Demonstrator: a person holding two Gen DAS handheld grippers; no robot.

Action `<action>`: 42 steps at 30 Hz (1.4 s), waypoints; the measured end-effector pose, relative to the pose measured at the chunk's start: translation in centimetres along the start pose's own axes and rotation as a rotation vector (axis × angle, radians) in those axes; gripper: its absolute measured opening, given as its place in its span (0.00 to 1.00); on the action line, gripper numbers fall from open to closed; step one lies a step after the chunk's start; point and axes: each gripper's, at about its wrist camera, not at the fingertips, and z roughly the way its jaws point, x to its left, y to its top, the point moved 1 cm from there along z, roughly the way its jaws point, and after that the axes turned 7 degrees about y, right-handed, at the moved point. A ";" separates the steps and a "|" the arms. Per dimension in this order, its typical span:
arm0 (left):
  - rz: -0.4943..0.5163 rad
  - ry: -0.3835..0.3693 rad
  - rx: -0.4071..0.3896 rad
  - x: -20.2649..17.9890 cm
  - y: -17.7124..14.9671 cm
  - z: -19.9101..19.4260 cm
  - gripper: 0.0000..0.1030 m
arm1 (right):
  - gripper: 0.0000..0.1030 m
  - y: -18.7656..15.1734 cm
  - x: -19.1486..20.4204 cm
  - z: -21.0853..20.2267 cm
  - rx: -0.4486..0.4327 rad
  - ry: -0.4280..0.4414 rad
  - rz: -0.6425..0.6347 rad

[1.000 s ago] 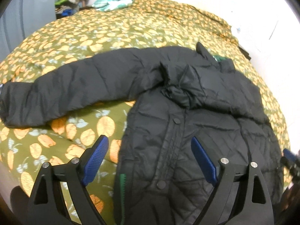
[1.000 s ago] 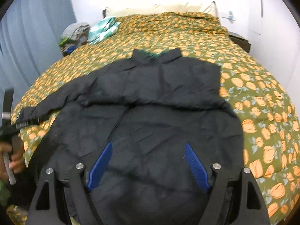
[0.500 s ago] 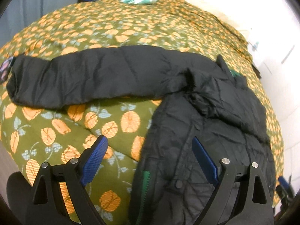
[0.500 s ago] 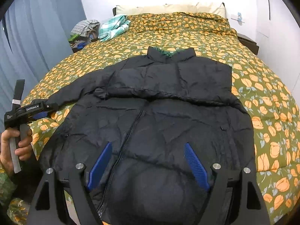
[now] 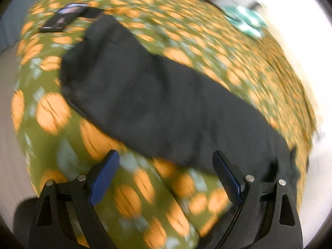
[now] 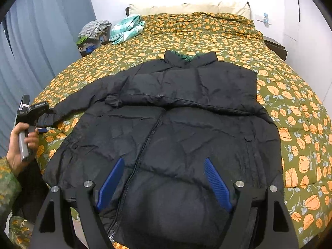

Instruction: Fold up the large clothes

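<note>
Orange-flowered bedding covers the bed (image 6: 280,95), where a black puffer jacket (image 6: 176,124) lies flat by the foot edge. It looks soft, light, slippery; best pinched at the outstretched sleeve cuff (image 5: 83,62). Left gripper (image 5: 166,178) and right gripper (image 6: 164,180) gape empty.

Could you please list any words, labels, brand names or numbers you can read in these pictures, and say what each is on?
White lettering on the black body of the left gripper, seen from the right wrist: present, too small to read.
Phone on the bedspread, left wrist view: screen blurred, nothing readable.
Black jacket: no visible label or lettering.
Small blue item on the wall: too small to read.
</note>
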 end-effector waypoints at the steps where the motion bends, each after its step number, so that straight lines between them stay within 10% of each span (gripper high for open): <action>1: -0.036 0.015 -0.005 0.5 0.8 0.5 0.90 | 0.79 0.0 0.1 0.1 0.003 0.003 -0.002; 8: -0.139 0.056 -0.010 2.1 3.7 2.5 0.87 | 0.79 0.1 1.2 0.4 0.013 0.014 -0.027; 11: -0.109 0.093 -0.041 1.9 3.7 2.0 0.56 | 0.79 -0.1 1.3 0.7 0.021 0.017 -0.026; 13: -0.086 0.096 -0.042 1.9 3.6 1.9 0.16 | 0.79 -0.2 1.3 1.0 0.028 0.023 -0.021; 15: -0.076 0.074 -0.038 2.0 3.8 1.8 0.09 | 0.79 -0.2 1.4 1.0 0.030 0.028 -0.019; 24: 0.106 0.089 -0.245 -2.3 2.2 -4.9 0.06 | 0.79 -0.4 1.4 0.6 0.014 0.042 -0.013; 34: 0.719 0.011 -0.637 -15.3 -7.2 -14.3 0.06 | 0.79 -0.4 0.5 -0.3 -0.013 0.041 0.024; 42: 1.080 -0.102 -0.627 -21.0 -18.8 -13.5 0.06 | 0.79 0.6 -1.8 -1.3 -0.054 0.032 0.063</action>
